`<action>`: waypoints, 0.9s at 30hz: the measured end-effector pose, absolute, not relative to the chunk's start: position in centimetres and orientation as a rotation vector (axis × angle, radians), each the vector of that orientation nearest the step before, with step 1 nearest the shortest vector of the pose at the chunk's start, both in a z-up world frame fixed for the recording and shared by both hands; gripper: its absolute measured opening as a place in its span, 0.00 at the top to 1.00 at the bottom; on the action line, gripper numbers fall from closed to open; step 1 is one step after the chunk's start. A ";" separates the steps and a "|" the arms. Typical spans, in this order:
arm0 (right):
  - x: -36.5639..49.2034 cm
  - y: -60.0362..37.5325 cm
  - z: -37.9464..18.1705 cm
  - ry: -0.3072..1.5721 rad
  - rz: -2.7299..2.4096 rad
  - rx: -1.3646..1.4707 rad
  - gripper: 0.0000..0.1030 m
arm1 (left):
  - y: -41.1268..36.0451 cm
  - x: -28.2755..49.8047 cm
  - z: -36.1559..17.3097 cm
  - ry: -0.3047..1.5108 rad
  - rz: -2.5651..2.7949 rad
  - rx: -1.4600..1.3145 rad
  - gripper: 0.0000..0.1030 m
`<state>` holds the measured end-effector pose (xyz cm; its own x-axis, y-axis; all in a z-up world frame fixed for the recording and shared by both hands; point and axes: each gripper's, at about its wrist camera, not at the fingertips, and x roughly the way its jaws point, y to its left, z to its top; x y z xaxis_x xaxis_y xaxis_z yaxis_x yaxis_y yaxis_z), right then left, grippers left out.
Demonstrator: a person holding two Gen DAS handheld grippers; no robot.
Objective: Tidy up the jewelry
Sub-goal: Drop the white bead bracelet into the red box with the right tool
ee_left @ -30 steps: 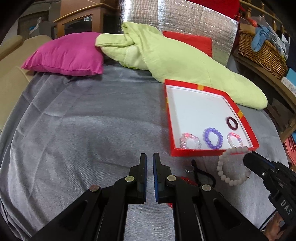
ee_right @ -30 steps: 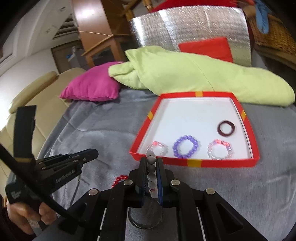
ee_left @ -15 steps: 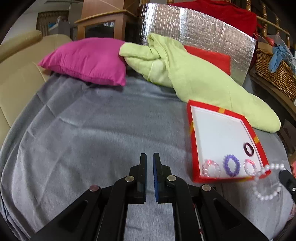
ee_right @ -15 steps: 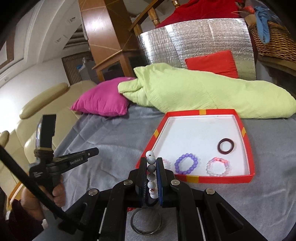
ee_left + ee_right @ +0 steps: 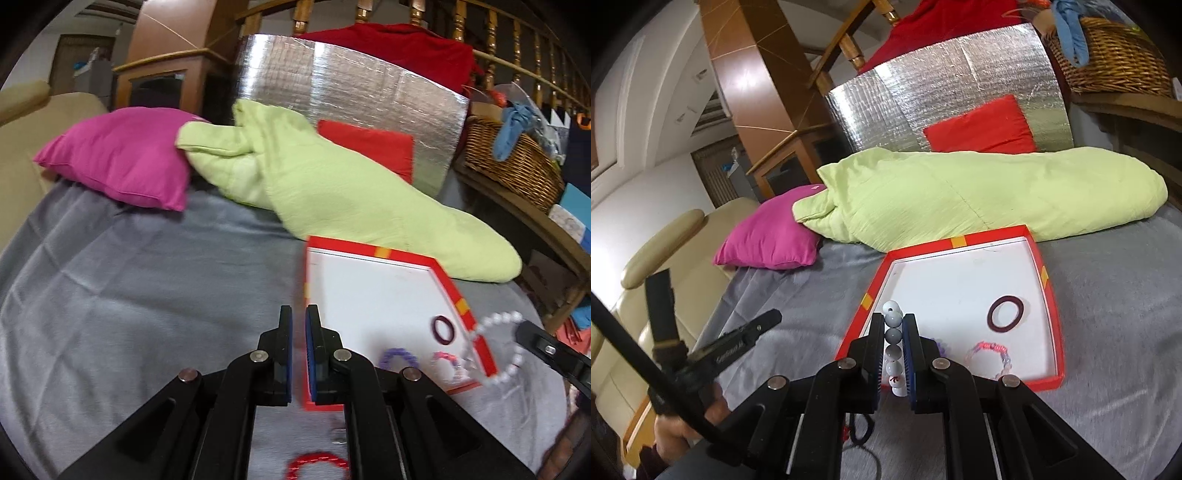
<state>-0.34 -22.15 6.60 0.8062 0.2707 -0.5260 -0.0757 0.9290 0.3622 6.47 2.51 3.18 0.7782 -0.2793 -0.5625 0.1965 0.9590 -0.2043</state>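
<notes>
White round-bead bracelet (image 5: 893, 341) hangs pinched in the closed right tongs (image 5: 894, 354) just over the near-left corner of the shallow red-rimmed white tray (image 5: 960, 242), while the left tongs (image 5: 298, 354) sit closed and empty.

Black tongs (image 5: 298, 325), blue pads (image 5: 911, 354), silver screws; lettering blurred, perhaps white.

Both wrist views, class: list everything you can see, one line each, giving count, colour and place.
tray: one, red rim, white floor, on the grey cover
bracelets in tray: three; dark maroon ring, purple beads, pink-clear beads
white bead bracelet: one, clamped in the right gripper
red bracelet: one, on the cover near the left gripper
grey cover: one, over the surface
pillows: magenta, red
green quilt: one, behind the tray
wicker basket: one, far right
left gripper: black, shut, empty
right gripper: black
</notes>
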 end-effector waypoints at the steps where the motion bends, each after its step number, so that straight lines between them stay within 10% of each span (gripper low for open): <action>1: 0.2 -22.3 6.5 0.618 0.188 0.341 0.90 | 2.1 6.6 3.1 0.631 -0.268 -0.135 0.94; 23: 12.0 -25.5 0.1 0.778 0.122 0.555 0.89 | -6.2 12.3 -1.0 0.800 -0.383 -0.153 0.93; 27: 12.4 -26.3 -0.6 0.779 0.098 0.573 0.86 | -6.1 13.0 -2.0 0.854 -0.371 -0.167 0.79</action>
<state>12.37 -26.30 -0.62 0.7157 0.2891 -0.6358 0.1232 0.8438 0.5223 13.00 -6.13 -2.01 0.5977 -0.3844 -0.7035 0.2522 0.9231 -0.2902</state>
